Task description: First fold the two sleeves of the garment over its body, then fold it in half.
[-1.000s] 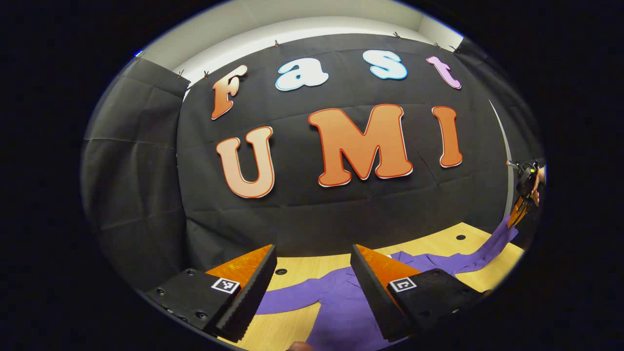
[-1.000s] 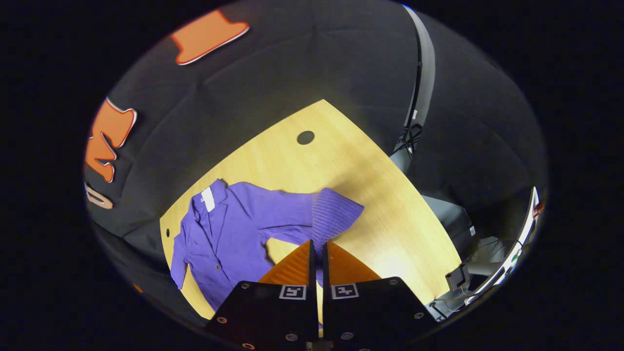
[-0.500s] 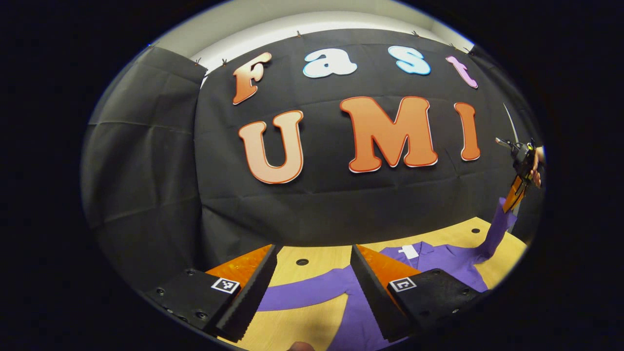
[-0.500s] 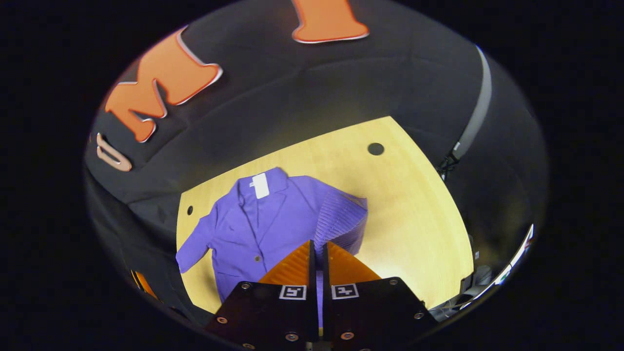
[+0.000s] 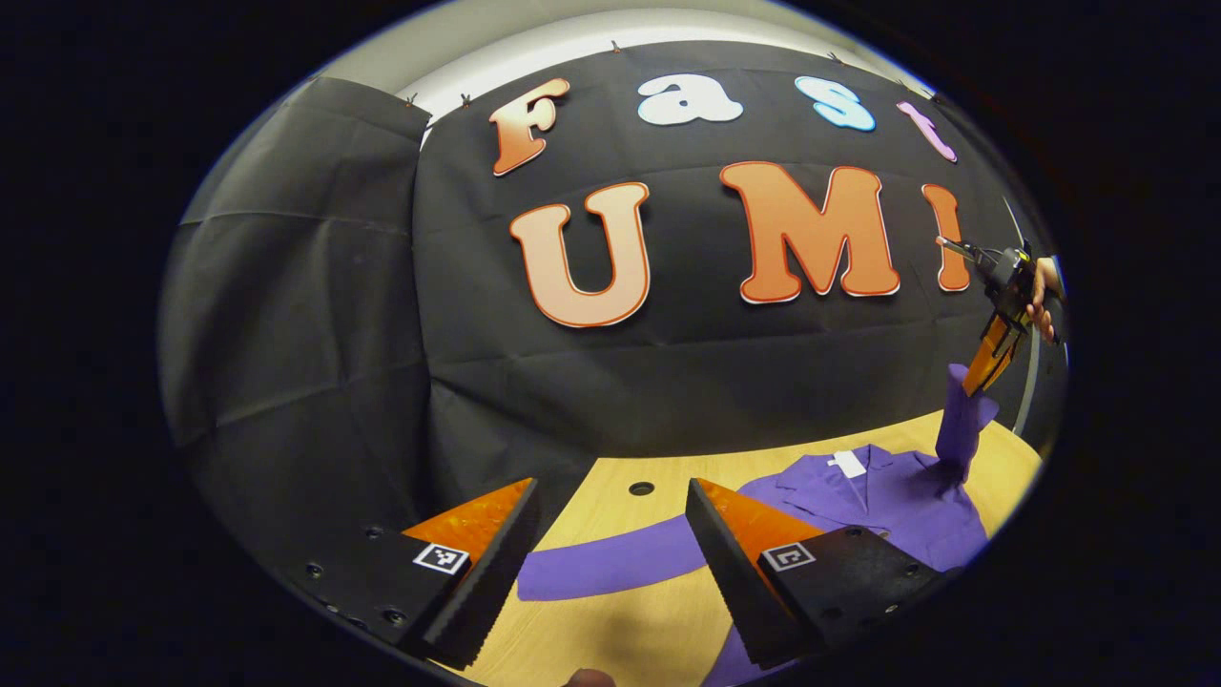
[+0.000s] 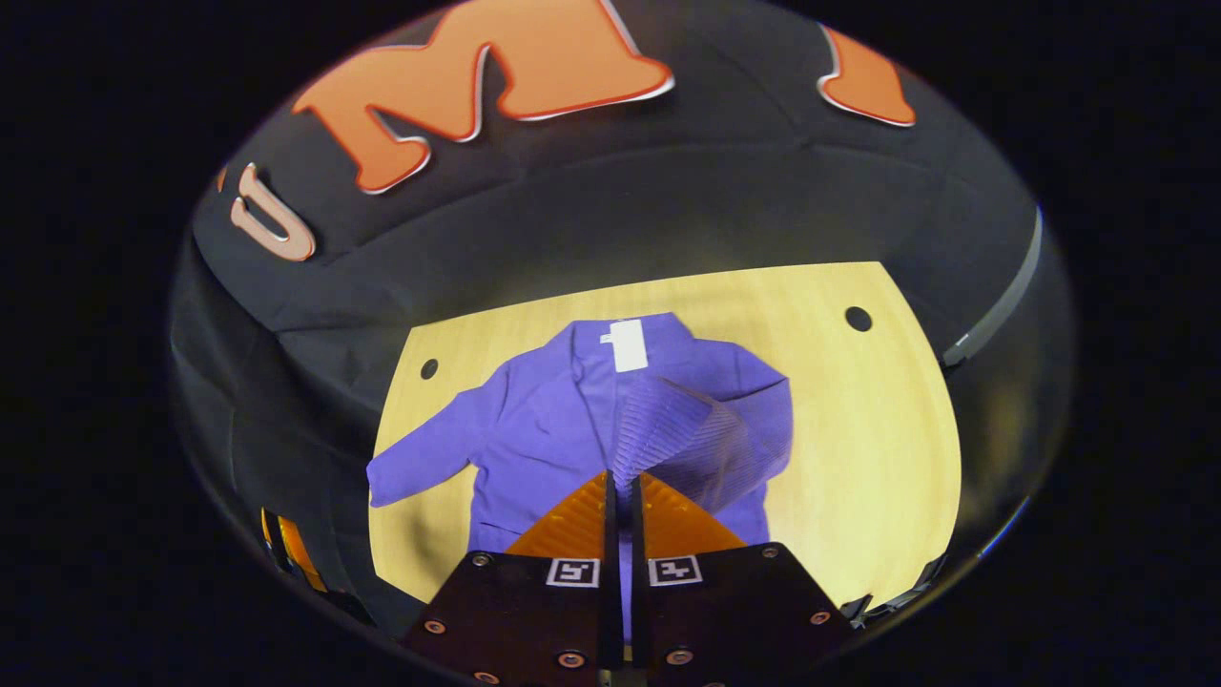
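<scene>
Since 1 s ago, R gripper (image 6: 621, 482) has carried the sleeve cuff (image 6: 668, 434) up and inward: then the cuff hung out over bare table beside the jacket, now it hangs over the jacket's chest. L gripper view has swung too; more of the jacket shows at its right than before.

R gripper: fingers pressed together, pinching the ribbed cuff between them. In L gripper view I see it high at far right (image 5: 983, 367), a hand (image 5: 1045, 301) on it, with the sleeve (image 5: 959, 425) hanging near vertical down to the shoulder.

L gripper (image 5: 610, 534): spread, holding nothing, hovering near the table (image 6: 858, 448) edge.

Jacket (image 6: 553, 420): flat on the table, front up, collar tag (image 6: 629, 344) at the far side, hem at the near side. Long axis runs near-to-far, approx. in line with R gripper's fingers.

Key relation: the lifted cuff is directly above the body, just right of the centre line. My judgement: R sleeve wants lowering onto the chest, then release.

Other sleeve (image 6: 429, 463) lies out flat to the left, cuff pointing left and slightly near. In L gripper view it crosses between the L fingers (image 5: 610, 563), just beyond the tips. L gripper is clearly the nearer one for it; fold dir. would be rightward over the body.

Risk, judged: dropping from this height may let the cuff bunch.
</scene>
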The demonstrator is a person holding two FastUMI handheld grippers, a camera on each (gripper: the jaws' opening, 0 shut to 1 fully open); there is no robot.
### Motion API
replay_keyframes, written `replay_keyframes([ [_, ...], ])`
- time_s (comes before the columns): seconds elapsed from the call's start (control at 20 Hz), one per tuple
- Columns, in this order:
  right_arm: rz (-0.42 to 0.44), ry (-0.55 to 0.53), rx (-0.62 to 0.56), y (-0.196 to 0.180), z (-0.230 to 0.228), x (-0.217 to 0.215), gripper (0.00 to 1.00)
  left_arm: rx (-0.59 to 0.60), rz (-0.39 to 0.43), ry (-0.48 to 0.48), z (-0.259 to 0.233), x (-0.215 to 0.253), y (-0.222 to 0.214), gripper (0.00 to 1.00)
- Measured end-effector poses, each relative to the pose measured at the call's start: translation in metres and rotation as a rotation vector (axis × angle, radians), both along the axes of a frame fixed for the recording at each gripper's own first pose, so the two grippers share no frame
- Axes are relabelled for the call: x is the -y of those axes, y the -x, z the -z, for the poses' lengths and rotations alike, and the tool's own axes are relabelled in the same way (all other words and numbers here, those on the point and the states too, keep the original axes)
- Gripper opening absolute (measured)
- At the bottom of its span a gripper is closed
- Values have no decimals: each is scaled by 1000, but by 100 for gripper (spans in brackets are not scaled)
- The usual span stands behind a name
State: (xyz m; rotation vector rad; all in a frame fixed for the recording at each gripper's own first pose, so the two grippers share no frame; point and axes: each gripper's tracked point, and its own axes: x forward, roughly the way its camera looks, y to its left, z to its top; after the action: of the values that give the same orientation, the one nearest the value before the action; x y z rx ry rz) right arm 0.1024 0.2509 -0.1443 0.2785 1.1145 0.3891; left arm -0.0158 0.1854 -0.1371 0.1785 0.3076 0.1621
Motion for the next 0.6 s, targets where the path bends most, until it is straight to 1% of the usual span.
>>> replay_keyframes([
  [0.2,-59,-8,-4,1,2,-62,4,-21,-15,-9,6,-28,1,95],
  [0.35,-81,-8,-26,3,11,-95,4,-42,-24,-10,15,-40,0,95],
  [0.5,-92,-55,-93,13,20,-130,5,-67,-25,-18,27,-49,-5,96],
  [0.6,-104,-110,-102,18,16,-148,10,-86,-25,-25,33,-53,-8,96],
])
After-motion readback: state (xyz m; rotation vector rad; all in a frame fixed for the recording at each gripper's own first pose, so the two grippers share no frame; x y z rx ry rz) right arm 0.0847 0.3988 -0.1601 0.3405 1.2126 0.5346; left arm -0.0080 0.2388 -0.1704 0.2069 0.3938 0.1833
